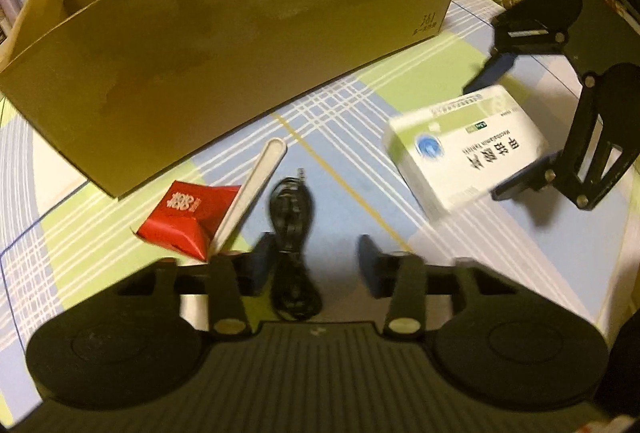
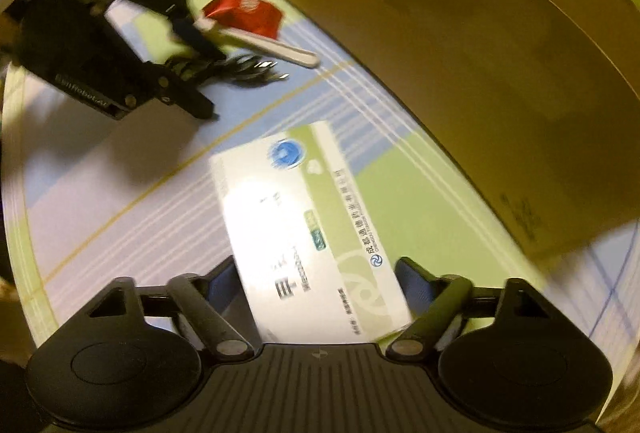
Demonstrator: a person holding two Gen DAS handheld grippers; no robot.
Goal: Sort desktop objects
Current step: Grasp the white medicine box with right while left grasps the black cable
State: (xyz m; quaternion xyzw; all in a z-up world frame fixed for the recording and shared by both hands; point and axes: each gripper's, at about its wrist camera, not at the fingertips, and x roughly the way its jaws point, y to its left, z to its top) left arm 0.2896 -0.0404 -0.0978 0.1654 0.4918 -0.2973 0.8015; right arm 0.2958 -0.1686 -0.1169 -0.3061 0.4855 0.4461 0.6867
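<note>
right wrist view: medicine box (image 2: pixel 316 233) between the fingers of the right claw (image 2: pixel 316 281), long axis running straight ahead from the palm toward the cardboard box (image 2: pixel 460 53). fingers set either side of the carton's near end; whether pressed tight or merely close, cannot tell, nor whether lifted or resting on the surface (image 2: pixel 120 201). blurred with motion.

left wrist view: same medicine box (image 1: pixel 464 149) off to the right and tilted, flanked by the right claw (image 1: pixel 496 129). left claw (image 1: pixel 312 265) spread apart and holding nothing, straddling the black cable (image 1: pixel 292 217), whose coil runs lengthwise straight out from the palm. so: right hand nearer the carton, left hand nearer the cable.

carton: thin glossy card, white and green, flat and rectangular, likely light and easily crushed. cable: soft, rubbery, loosely bundled, plug at the far end. beside it a pale flat stick (image 1: pixel 252 193), rigid, rounded tip, lying partly over a red folded paper packet (image 1: pixel 188 217). behind all, tall open cardboard box (image 1: pixel 240 33), plain brown matte walls. underneath, a plaid cloth in blue, green and white.
</note>
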